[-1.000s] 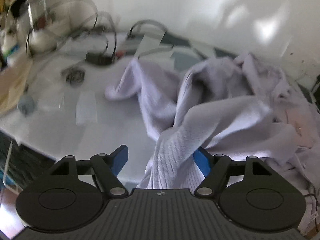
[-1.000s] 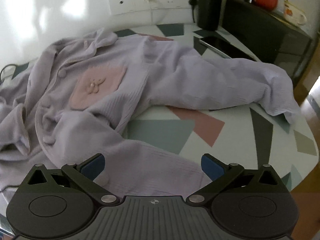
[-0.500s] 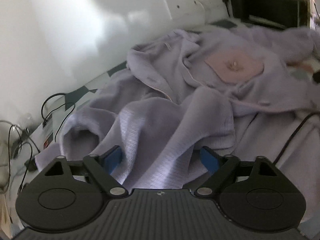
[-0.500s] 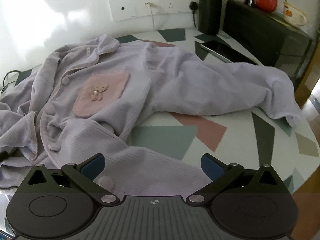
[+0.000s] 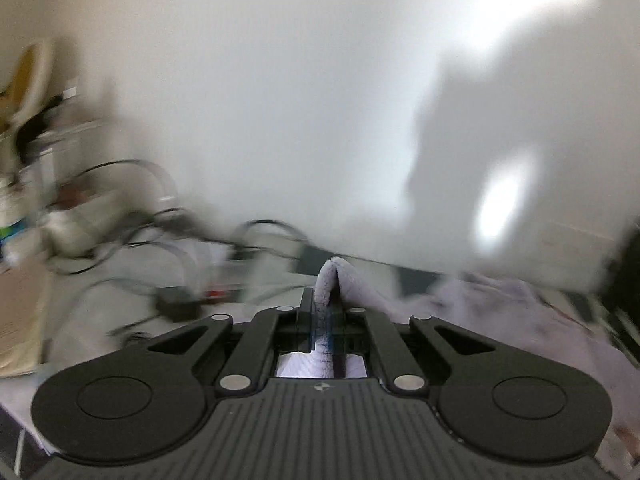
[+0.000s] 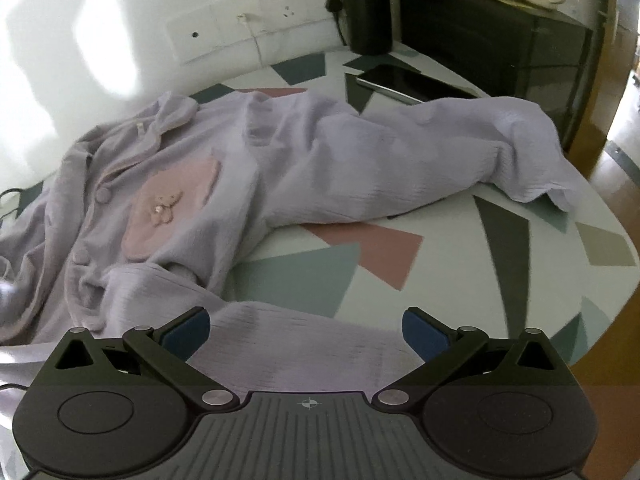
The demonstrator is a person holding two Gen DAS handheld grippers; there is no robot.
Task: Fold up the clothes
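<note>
A lilac pyjama top (image 6: 280,176) with a pink chest pocket (image 6: 168,204) lies rumpled on a table with a geometric pattern (image 6: 520,264). One sleeve (image 6: 500,148) stretches to the right. My right gripper (image 6: 306,330) is open just above the hem near the front edge. My left gripper (image 5: 322,320) is shut on a fold of the lilac cloth (image 5: 330,284), which sticks up between the pads. The rest of the top (image 5: 500,320) trails to the right in the blurred left wrist view.
A black phone (image 6: 412,84) and a dark cylinder (image 6: 366,4) stand at the table's back, with a black box (image 6: 496,36) to the right. Wall sockets (image 6: 256,28) are behind. Cables and clutter (image 5: 120,232) lie at the left. The table edge (image 6: 612,320) curves at the right.
My left gripper has shut on a fold of the top and swung left toward the wall. The cloth has shifted a little in the right wrist view. The right gripper stays open.
</note>
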